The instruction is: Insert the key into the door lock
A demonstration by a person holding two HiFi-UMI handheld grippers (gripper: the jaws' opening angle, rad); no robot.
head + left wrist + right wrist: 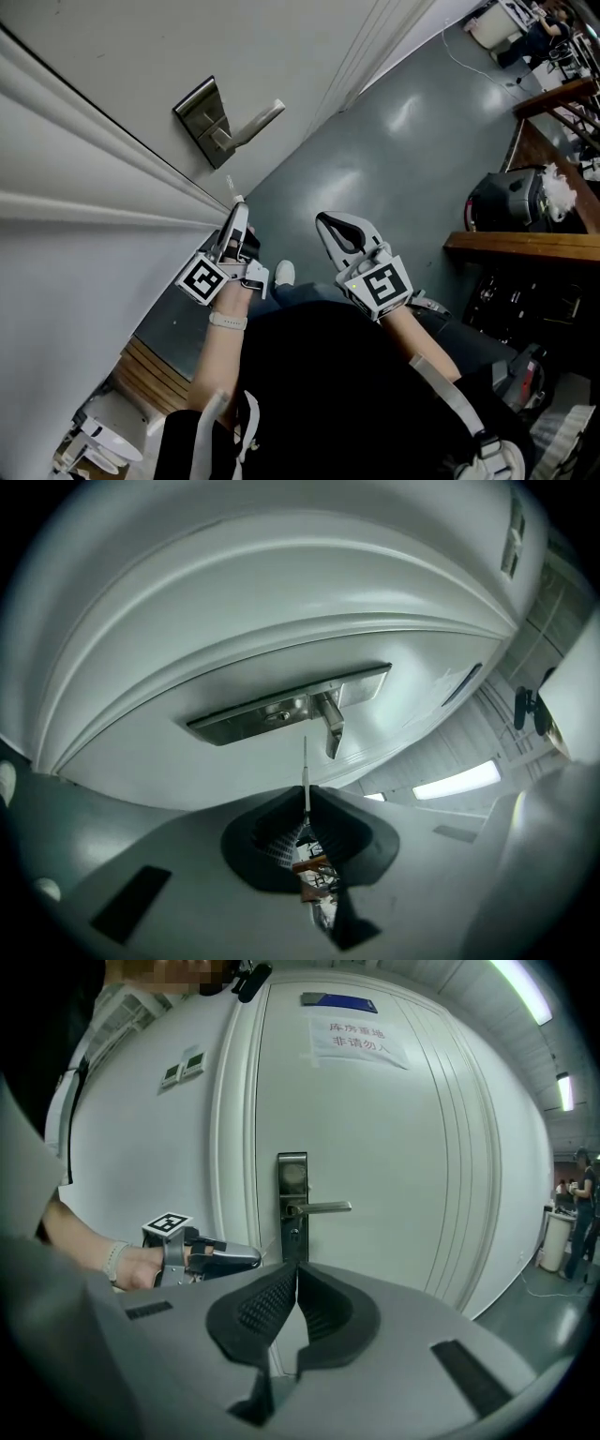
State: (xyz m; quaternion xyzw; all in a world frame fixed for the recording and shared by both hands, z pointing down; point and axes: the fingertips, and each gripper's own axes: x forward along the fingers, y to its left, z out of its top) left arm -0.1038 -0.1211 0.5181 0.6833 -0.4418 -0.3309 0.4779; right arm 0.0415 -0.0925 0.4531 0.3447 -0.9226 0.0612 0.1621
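Observation:
A brushed-metal lock plate (pixel 204 120) with a lever handle (pixel 258 120) sits on the white door (pixel 112 56). My left gripper (pixel 237 208) is shut on a thin silver key (pixel 231 186), whose blade points at the door just below the plate and stops short of it. In the left gripper view the key (pixel 305 769) sticks out from the closed pads toward the lock plate (pixel 272 710) and handle (pixel 330 726). My right gripper (pixel 328 225) hangs shut and empty to the right, off the door. From the right gripper view I see the lock plate (pixel 292 1194) and the left gripper (pixel 214 1258).
A paper notice (pixel 361 1041) is stuck high on the door, and wall switches (pixel 183 1063) sit left of the frame. A wooden shelf (pixel 525 246) with a black bag (pixel 511 199) stands at the right. Grey floor (pixel 403 150) stretches behind me.

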